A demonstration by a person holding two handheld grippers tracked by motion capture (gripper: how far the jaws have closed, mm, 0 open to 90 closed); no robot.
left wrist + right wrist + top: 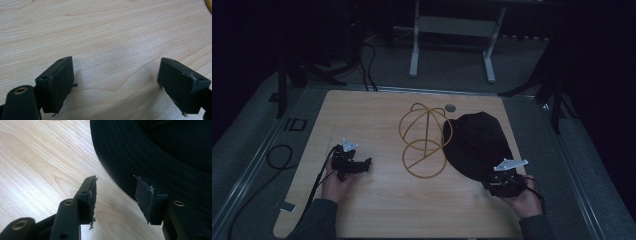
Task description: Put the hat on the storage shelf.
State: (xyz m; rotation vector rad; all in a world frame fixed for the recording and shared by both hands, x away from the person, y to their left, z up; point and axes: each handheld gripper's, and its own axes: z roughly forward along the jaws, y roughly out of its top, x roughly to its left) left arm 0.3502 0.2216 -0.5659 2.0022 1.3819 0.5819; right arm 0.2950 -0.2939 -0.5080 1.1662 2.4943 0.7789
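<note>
Jaws of the right gripper point(116, 192) stand half open over the brim edge of the black hat point(477, 142), gripping nothing. The left gripper point(116, 85) gapes wide above bare table point(377, 210). No readable writing anywhere. A wire stand point(424, 142) sits beside the hat.

The high view looked forward and down on the whole pale wooden desk point(377, 210) from above. Each gripper view sat close over that wood; the right one shared the black fabric brimmed hat point(160, 155) with it.
</note>
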